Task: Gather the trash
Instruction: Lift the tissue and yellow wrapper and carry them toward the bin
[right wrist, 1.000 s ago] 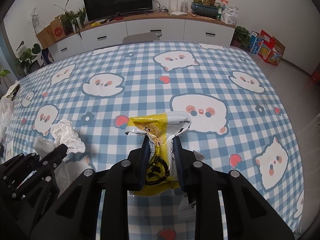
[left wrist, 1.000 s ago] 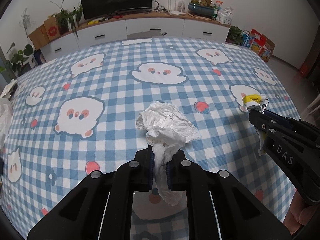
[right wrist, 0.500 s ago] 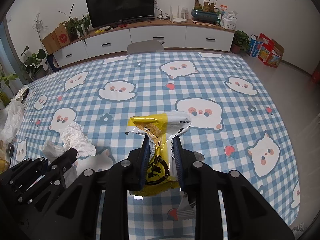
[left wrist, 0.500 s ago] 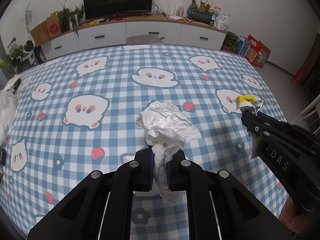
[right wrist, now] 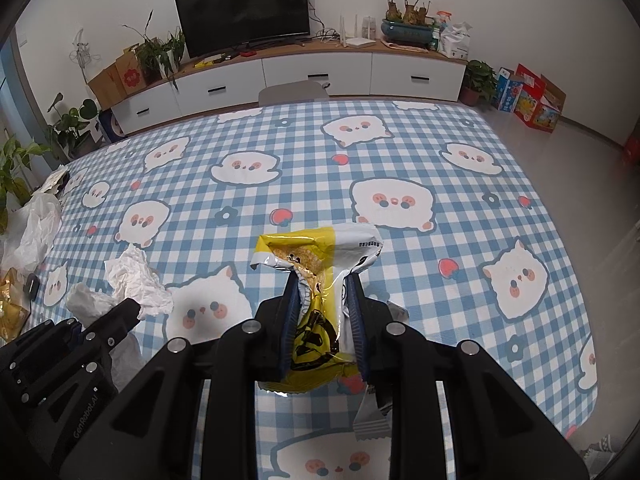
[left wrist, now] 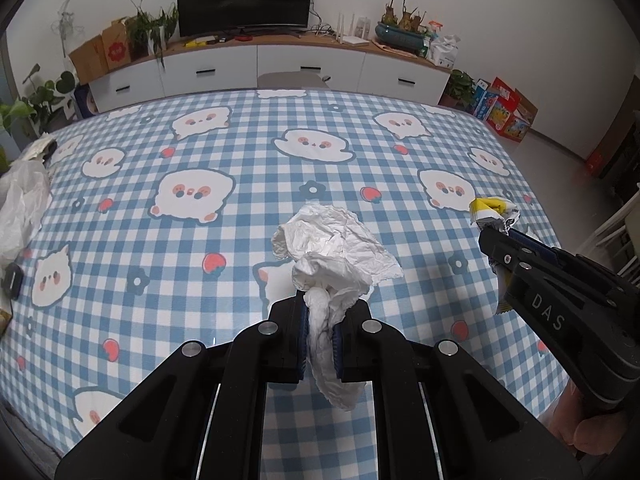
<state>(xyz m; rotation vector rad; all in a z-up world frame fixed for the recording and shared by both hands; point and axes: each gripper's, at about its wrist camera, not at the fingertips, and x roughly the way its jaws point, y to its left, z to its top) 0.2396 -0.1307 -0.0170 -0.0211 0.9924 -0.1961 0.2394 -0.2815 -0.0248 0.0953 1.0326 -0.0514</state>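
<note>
My left gripper is shut on a crumpled white tissue and holds it above the blue checked tablecloth. My right gripper is shut on a yellow and white snack wrapper, also held above the cloth. The right gripper with the wrapper shows at the right of the left wrist view. The left gripper with the tissue shows at the lower left of the right wrist view.
A white plastic bag and a black object lie at the table's left edge, with a gold package nearby. A chair back stands at the far edge. A TV cabinet lines the wall.
Both grippers have risen and drawn back from the table, each keeping hold of its piece of trash. More of the table's near edge shows now.
</note>
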